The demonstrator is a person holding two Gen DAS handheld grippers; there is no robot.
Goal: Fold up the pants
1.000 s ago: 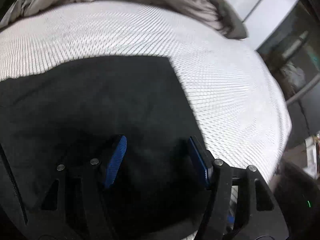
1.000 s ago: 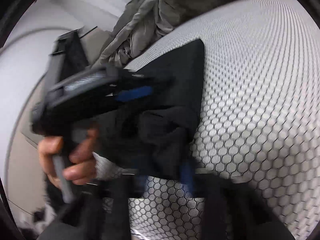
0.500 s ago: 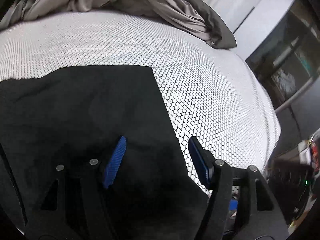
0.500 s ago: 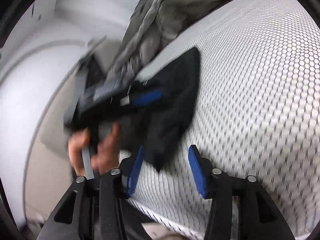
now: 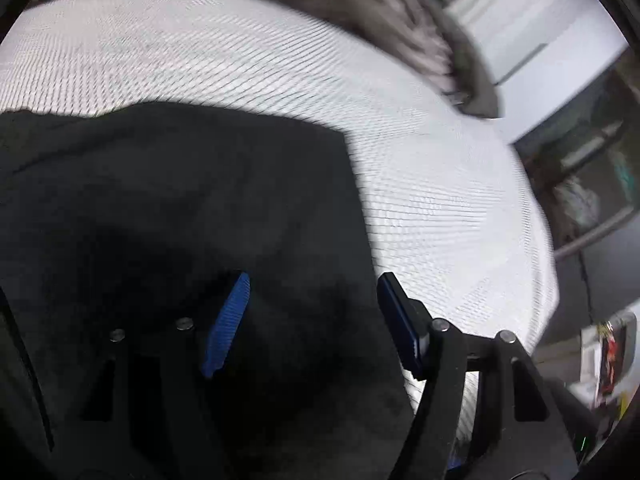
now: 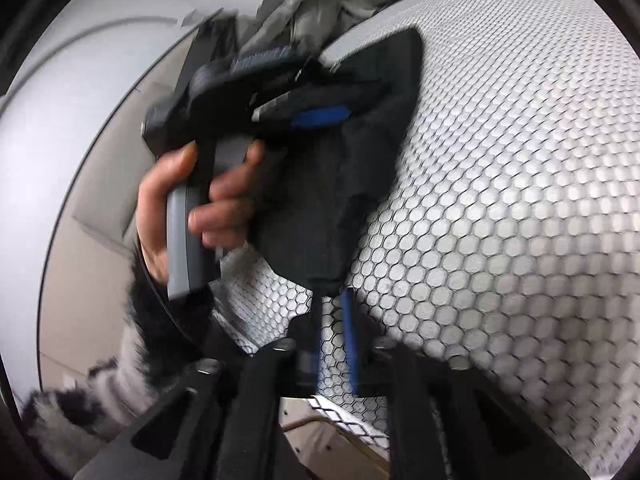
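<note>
Left gripper (image 5: 312, 300) gaping wide over black pants (image 5: 180, 208), clamping nothing; right gripper (image 6: 334, 316) just narrowing, pads apart, empty, beside pants' near corner.

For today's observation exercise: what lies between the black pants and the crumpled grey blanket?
Only bare honeycomb sheet, between pants and blanket, shown in the left wrist view.
</note>
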